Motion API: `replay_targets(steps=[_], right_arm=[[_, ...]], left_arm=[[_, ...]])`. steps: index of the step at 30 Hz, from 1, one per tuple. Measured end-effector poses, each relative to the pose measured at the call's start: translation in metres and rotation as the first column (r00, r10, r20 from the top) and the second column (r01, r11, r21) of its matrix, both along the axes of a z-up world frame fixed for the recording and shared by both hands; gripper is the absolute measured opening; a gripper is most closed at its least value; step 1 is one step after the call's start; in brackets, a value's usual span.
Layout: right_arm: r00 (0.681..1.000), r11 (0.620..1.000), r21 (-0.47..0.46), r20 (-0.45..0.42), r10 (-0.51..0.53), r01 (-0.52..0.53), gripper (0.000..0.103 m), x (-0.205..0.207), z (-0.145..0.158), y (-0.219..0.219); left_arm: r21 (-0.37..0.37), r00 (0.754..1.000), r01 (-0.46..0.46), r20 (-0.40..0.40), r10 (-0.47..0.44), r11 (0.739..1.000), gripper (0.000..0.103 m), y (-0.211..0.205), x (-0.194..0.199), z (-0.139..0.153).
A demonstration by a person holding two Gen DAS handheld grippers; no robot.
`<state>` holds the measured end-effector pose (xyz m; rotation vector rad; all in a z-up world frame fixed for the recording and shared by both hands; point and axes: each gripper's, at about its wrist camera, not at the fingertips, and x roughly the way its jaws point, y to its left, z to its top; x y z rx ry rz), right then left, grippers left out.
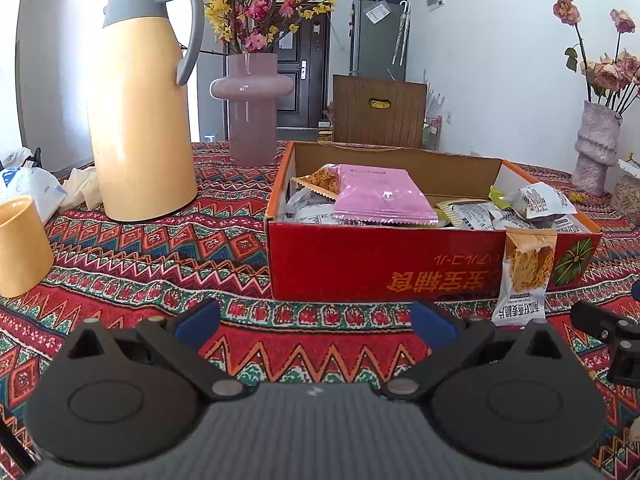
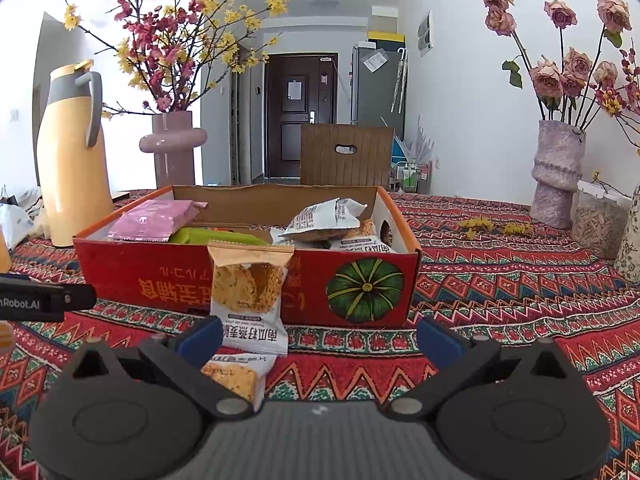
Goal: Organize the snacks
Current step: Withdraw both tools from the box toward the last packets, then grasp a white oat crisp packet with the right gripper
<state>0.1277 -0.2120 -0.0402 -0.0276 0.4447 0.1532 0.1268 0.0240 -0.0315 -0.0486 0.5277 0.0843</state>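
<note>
red box (image 2: 180,280): open, full of packets | oat-crisp packet (image 2: 250,300): upright against front (second packet (image 2: 236,376) flat below)

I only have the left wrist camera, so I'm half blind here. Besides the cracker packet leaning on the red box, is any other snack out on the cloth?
Observer: Yes. The right wrist view shows a second packet lying flat on the tablecloth, just in front of the leaning packet.
Operator: Is the right gripper holding anything?
Observer: No. The right gripper is open and empty, and the flat packet lies beside its left finger.
</note>
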Motion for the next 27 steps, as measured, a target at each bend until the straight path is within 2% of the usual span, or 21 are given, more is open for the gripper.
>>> replay_targets(steps=[6, 27], right_arm=[[1.0, 0.999, 0.034, -0.022, -0.002, 0.003, 0.103, 0.0046, -0.0015, -0.0059], [0.999, 1.0, 0.008, -0.033, -0.001, 0.001, 0.103, 0.0029, -0.0019, 0.0023]], left_arm=[[-0.008, 1.0, 0.006, 0.011, -0.006, 1.0, 0.103, -0.0006, -0.0009, -0.0013], [-0.034, 0.999, -0.005, 0.032, 0.006, 0.999, 0.103, 0.0034, -0.004, -0.0009]])
